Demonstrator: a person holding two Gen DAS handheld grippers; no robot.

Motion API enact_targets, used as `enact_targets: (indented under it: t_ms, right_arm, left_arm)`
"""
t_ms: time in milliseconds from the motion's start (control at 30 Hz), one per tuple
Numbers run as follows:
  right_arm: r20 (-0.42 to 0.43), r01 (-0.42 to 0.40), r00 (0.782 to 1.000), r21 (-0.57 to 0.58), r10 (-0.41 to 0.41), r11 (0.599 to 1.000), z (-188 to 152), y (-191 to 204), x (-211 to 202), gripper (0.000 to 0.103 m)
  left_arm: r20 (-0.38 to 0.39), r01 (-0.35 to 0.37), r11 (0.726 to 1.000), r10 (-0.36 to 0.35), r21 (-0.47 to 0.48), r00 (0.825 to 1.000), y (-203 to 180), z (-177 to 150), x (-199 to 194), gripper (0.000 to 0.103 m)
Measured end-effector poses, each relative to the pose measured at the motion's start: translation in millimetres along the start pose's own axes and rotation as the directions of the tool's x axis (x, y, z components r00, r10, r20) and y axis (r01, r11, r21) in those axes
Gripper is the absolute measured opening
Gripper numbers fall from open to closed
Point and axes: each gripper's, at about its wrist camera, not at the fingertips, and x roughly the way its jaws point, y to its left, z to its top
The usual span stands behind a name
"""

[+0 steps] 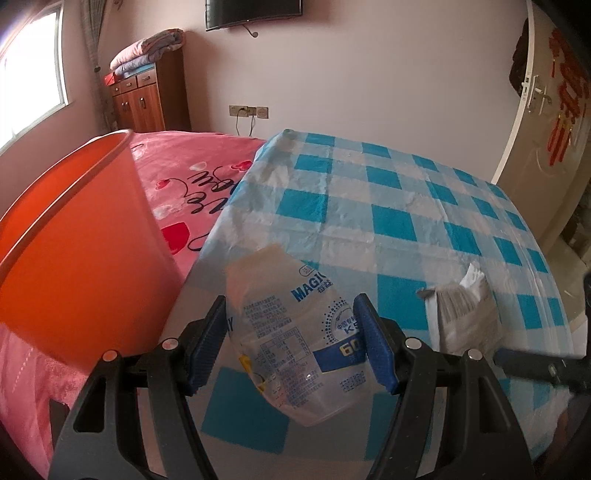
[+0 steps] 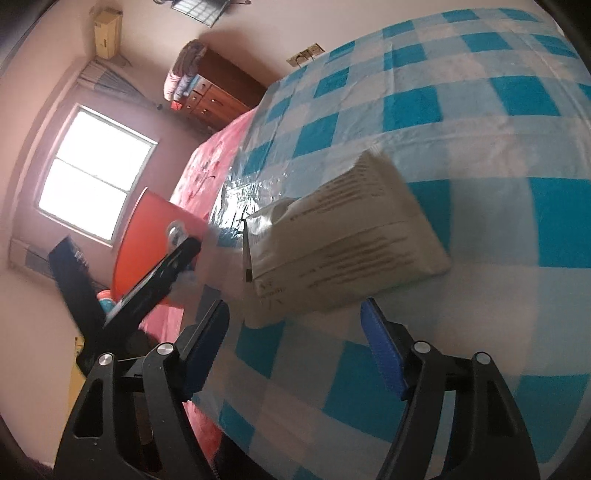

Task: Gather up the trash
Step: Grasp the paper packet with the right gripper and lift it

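A crumpled clear plastic bottle (image 1: pixel 295 339), printed with blue lettering and a blue band, is gripped between the blue-padded fingers (image 1: pixel 207 347) of the left gripper (image 1: pixel 291 350), with both pads pressed against its sides, and it is held above a surface covered by a blue-and-white checked plastic sheet (image 1: pixel 388 206). An orange bin (image 1: pixel 81 236) is seen to the left of the bottle, standing on a pink bedspread (image 1: pixel 199 173) printed with red hearts and black script. A white folded paper packet (image 1: pixel 461 314) is seen lying on the checked sheet to the right of the bottle, blurred in the left wrist view. In the right wrist view the same packet (image 2: pixel 340 236) is shown just ahead of the right gripper (image 2: pixel 295 343), whose fingers (image 2: pixel 384 354) are spread apart with nothing between the pads; the packet is not touched by them, and faint lines of print are visible on its face. The left gripper (image 2: pixel 162 273) is caught at the left of that view as a dark blurred shape in front of the orange bin (image 2: pixel 147 229). Along the far wall a wooden cabinet (image 1: pixel 147 96) topped with folded blankets (image 1: pixel 147 51) is visible, with a bright window (image 1: pixel 29 74) to its left, a wall-mounted screen (image 1: pixel 255 13) above and a door (image 1: pixel 539 122) at the right.
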Motion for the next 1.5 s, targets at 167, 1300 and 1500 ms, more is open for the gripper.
enact_targets:
  t_ms: [167,1300,1500]
  right_arm:
    - [0.016,0.14,0.99,0.021,-0.14,0.99,15.9,1.2,9.5,0.074]
    - [0.153,0.51,0.86,-0.253,-0.487,0.822,69.3,48.8,80.2,0.067]
    - [0.215,0.515,0.857,-0.343,-0.468,0.785,50.6,57.1,78.8,0.054]
  left_arm:
    - [-0.006,0.025,1.0,-0.025,0.005,1.0,10.0,-13.4,-7.0,0.069]
    - [-0.011,0.067,0.997,-0.067,-0.035,0.998,37.0,-39.4,-5.1,0.069]
    - [-0.011,0.074,0.997,-0.074,-0.033,0.997,34.6,-40.2,-8.8,0.069]
